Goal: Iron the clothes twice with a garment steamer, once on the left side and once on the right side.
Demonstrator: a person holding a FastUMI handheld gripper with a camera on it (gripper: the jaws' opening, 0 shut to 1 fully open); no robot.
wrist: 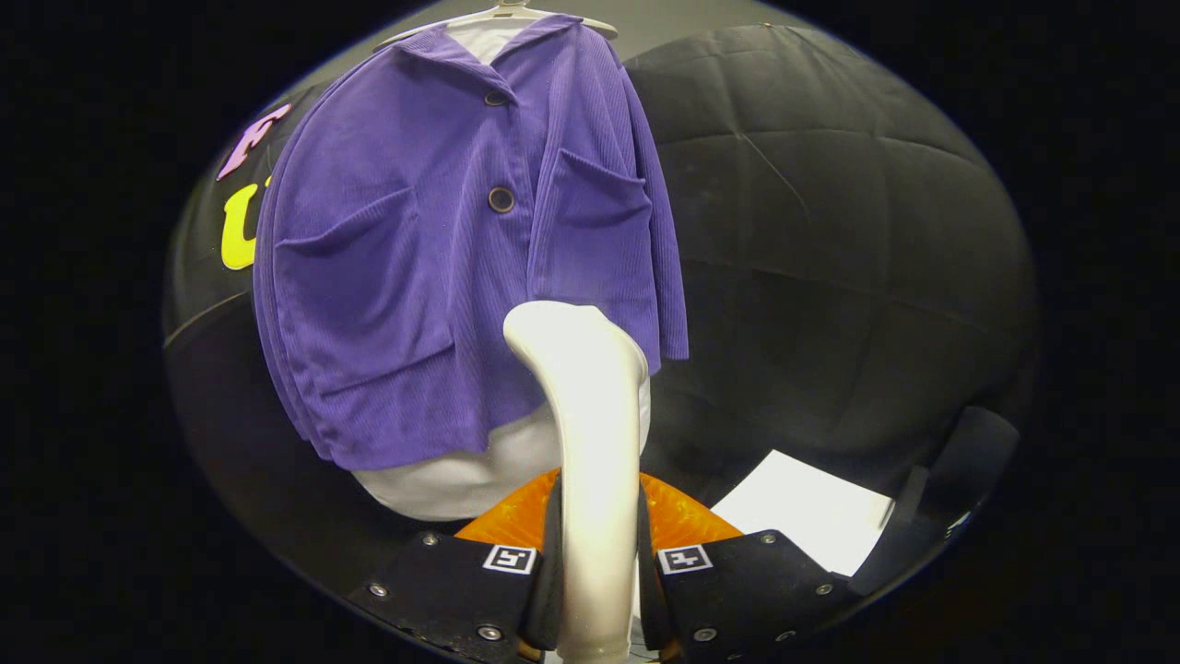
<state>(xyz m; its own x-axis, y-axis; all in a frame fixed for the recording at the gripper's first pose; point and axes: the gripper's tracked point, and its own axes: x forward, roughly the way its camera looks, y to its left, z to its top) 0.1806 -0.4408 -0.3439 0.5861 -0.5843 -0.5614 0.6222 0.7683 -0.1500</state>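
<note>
A purple corduroy shirt [442, 249] with two chest pockets and dark buttons hangs on a pale hanger [502, 14] over a white garment [461, 475] that shows below its hem. My gripper [597, 553] is shut on the handle of a cream-white garment steamer [590, 415]. The steamer rises from between the fingers, and its curved head sits against the lower part of the shirt, to the right of the button line and below the right pocket.
Black padded cloth [830, 231] forms the wall behind and to the right of the shirt. A white sheet [811, 512] lies on the dark surface to the lower right, beside a dark object [949, 480]. An orange patch [682, 512] shows just behind the fingers.
</note>
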